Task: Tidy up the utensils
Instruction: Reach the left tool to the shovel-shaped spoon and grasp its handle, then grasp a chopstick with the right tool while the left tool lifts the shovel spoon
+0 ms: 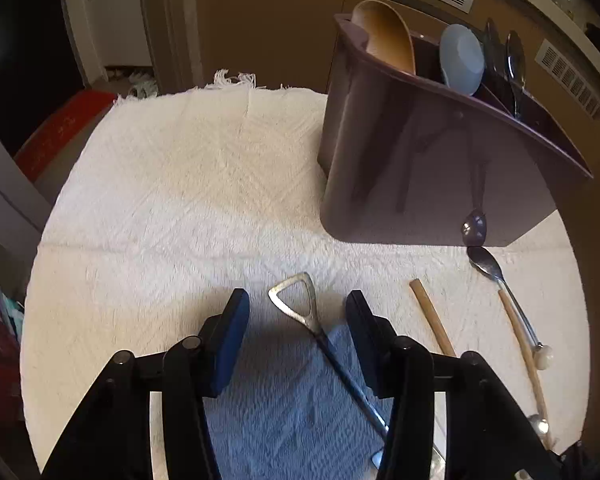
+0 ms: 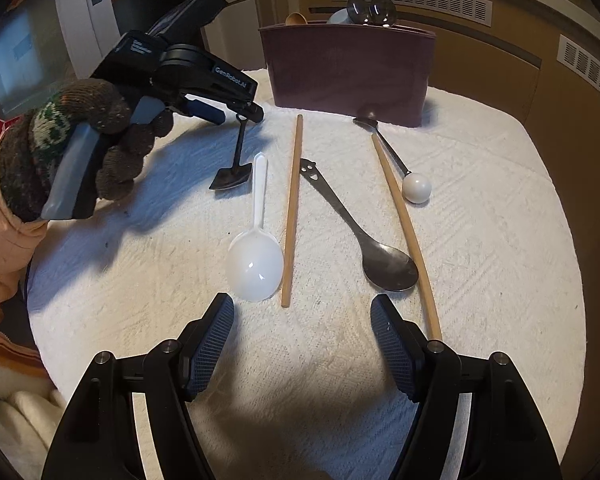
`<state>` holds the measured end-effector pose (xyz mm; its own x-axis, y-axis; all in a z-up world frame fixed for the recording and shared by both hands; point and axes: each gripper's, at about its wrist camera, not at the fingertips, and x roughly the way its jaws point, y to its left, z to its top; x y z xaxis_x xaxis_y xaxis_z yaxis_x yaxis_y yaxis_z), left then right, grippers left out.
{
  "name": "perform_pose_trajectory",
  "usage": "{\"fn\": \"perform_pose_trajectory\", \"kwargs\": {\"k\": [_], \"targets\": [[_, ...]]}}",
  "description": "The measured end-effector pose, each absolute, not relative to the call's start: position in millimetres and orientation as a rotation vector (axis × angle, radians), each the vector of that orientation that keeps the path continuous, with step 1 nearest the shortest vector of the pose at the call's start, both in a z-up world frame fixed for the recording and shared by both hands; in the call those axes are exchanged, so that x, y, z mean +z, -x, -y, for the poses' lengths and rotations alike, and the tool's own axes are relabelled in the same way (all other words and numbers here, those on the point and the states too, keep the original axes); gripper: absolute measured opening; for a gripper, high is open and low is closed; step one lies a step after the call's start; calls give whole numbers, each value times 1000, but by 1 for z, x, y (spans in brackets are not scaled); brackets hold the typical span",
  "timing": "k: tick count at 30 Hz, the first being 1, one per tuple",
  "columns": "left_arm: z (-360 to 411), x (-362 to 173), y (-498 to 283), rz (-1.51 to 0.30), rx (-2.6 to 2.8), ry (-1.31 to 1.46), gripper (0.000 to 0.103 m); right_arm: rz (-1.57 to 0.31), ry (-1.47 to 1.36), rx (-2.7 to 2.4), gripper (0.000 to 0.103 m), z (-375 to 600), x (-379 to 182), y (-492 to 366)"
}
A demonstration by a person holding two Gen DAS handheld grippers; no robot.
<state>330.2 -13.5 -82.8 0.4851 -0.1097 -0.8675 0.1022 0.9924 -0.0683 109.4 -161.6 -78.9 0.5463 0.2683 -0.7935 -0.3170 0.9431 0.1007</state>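
Observation:
A small metal shovel-shaped spoon (image 1: 324, 344) lies on the white cloth, and its triangular handle end sits between the fingers of my left gripper (image 1: 296, 298). The pads stand apart from the handle on both sides, so the gripper is open. In the right wrist view the left gripper (image 2: 246, 114), held by a gloved hand (image 2: 80, 140), hovers at the top of the shovel spoon (image 2: 230, 176). My right gripper (image 2: 302, 304) is open over bare cloth with nothing between its fingers. A brown utensil holder (image 2: 348, 72) stands at the back.
On the cloth lie a white plastic spoon (image 2: 256, 264), two wooden chopsticks (image 2: 292, 208) (image 2: 404, 216), a dark metal spoon (image 2: 364, 248) and a spoon with a white ball end (image 2: 416, 188). The holder (image 1: 420, 160) contains a wooden spoon, a pale blue spoon and metal spoons.

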Motion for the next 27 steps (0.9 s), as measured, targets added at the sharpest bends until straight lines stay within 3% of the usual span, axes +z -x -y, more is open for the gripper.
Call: {"fn": "perform_pose_trajectory", "kwargs": {"k": [1,4,9,22,23,25,27], "targets": [[18,-84,-333,-1032,-120,-27,33,-930,57,348,72,162,-79,-109],[20,-86,-332,-963,-147,-77,22,-929,57,353,72,161,-78,-109],[11,-79,-307,-901,-210,-105,21,-928,58,353,72,163,-76,-107],[-24,4,-196,-645,-306,-62,21,-863,145,331,70,149,-43,-138],[-28,4,-194,-640,-305,-52,21,-847,166,330,69,144,-36,-149],[-33,5,-187,-632,-308,-38,21,-844,188,334,51,137,-28,-172],[-36,7,-179,-625,-313,-27,21,-878,177,354,41,130,-27,-202]]}}
